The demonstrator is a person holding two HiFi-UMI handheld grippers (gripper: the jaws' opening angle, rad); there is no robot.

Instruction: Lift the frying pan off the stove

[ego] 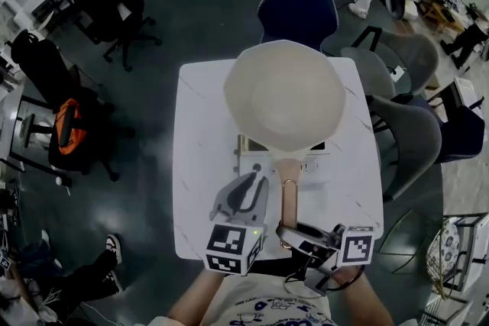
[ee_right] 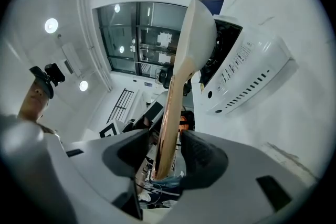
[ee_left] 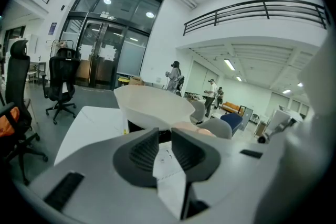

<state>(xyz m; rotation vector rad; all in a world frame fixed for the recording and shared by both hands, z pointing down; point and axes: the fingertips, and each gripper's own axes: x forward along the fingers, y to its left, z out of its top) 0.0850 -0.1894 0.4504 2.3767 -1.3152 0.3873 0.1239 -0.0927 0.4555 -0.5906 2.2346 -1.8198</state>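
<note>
A cream frying pan (ego: pixel 284 95) sits on a white portable stove (ego: pixel 260 160) on the white table (ego: pixel 199 164). Its wooden handle (ego: pixel 289 198) points toward me. My right gripper (ego: pixel 294 231) stands at the handle's end, jaws spread wide with the handle (ee_right: pixel 170 113) between them; the pads do not press on it, a gap shows at each side. In the right gripper view the pan (ee_right: pixel 199 34) and the stove (ee_right: pixel 247 71) lie ahead. My left gripper (ego: pixel 256 173) hovers left of the handle, shut and empty, and faces the pan (ee_left: pixel 152 99).
A blue chair (ego: pixel 296 11) stands beyond the table and grey chairs (ego: pixel 405 133) to its right. Black office chairs (ego: pixel 114 11) are at the far left. People (ee_left: pixel 173 76) stand far off in the hall.
</note>
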